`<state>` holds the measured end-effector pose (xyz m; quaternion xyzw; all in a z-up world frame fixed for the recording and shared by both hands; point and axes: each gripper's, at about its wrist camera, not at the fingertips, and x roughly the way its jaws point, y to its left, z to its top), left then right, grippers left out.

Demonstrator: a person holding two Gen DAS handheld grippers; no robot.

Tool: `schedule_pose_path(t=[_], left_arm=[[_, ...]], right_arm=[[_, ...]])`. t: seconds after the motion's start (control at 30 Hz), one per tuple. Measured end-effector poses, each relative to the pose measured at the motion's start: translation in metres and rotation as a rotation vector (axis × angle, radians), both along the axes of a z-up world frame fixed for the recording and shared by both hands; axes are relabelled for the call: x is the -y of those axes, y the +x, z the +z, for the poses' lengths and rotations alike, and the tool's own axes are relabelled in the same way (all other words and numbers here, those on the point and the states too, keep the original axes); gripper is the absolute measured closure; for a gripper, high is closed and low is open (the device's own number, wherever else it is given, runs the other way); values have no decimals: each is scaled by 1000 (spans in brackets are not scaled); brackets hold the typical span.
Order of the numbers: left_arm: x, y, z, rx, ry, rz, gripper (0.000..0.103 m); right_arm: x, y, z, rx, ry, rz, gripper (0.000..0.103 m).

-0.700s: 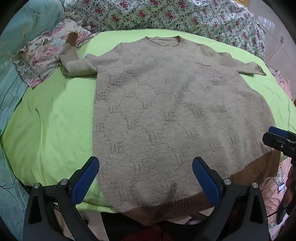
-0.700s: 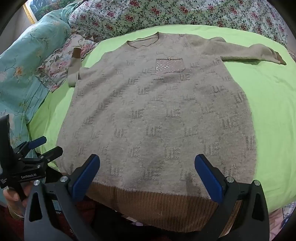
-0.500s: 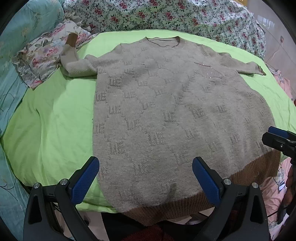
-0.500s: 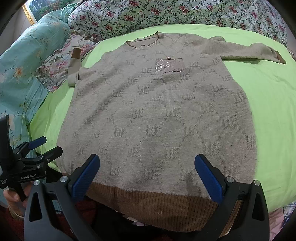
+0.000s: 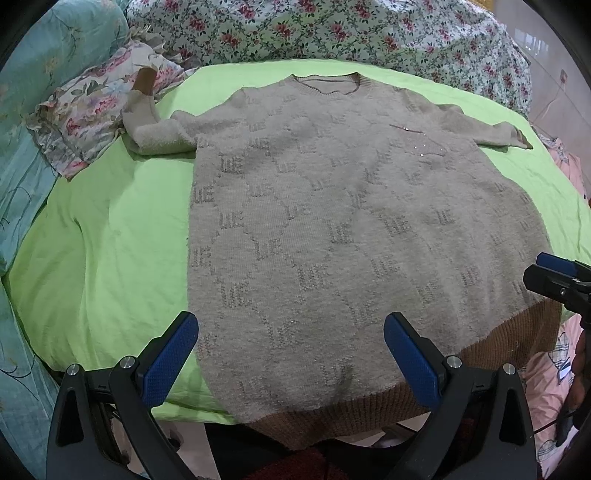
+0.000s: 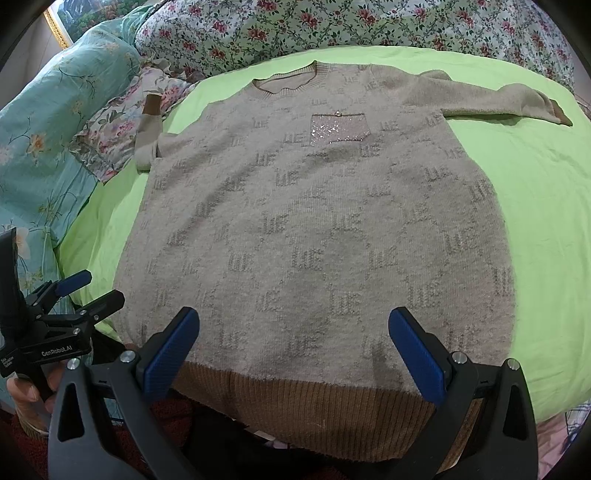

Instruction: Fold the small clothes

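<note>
- Beige knit sweater (image 5: 351, 229), front up, flat on the green sheet (image 5: 110, 236); brown ribbed hem (image 6: 314, 413) nearest me.
- My left gripper (image 5: 290, 356): jaws spread wide, holding nothing, above the hem.
- My right gripper (image 6: 293, 349): likewise wide apart and empty.

Soft, even indoor light fills both views, moderately bright, with no hard shadows; only faint shading lies in the creases of the green bedsheet (image 5: 110, 236). The sequin pocket (image 6: 340, 127) on the sweater (image 6: 314, 221) throws small sparkles of glare. Fisheye distortion bows the bed's edges and darkens the corners into black vignette. Focus is sharp at centre, the knit pattern clear; the floral bedding (image 5: 332, 29) near the rim looks slightly softer.
</note>
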<state>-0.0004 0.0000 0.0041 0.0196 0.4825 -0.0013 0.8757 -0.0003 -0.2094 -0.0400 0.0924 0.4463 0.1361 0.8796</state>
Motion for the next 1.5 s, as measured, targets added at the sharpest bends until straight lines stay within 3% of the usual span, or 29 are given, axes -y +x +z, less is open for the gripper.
schedule_pose_path(t=[0.3, 0.5, 0.9, 1.23, 1.5], left_arm=[[5, -4, 8, 56, 76, -2, 2], [7, -6, 12, 70, 74, -8, 2], [7, -5, 12, 39, 81, -13, 2], [7, -1, 14, 86, 24, -20, 2], [12, 7, 14, 87, 23, -30, 1]], right_arm=[[-2, -4, 1, 16, 0, 1, 1], [-3, -4, 3, 67, 17, 6, 1], [-4, -1, 3, -4, -14, 17, 1], [-4, -1, 3, 26, 18, 19, 1], [-3, 4, 3, 18, -9, 4, 1]])
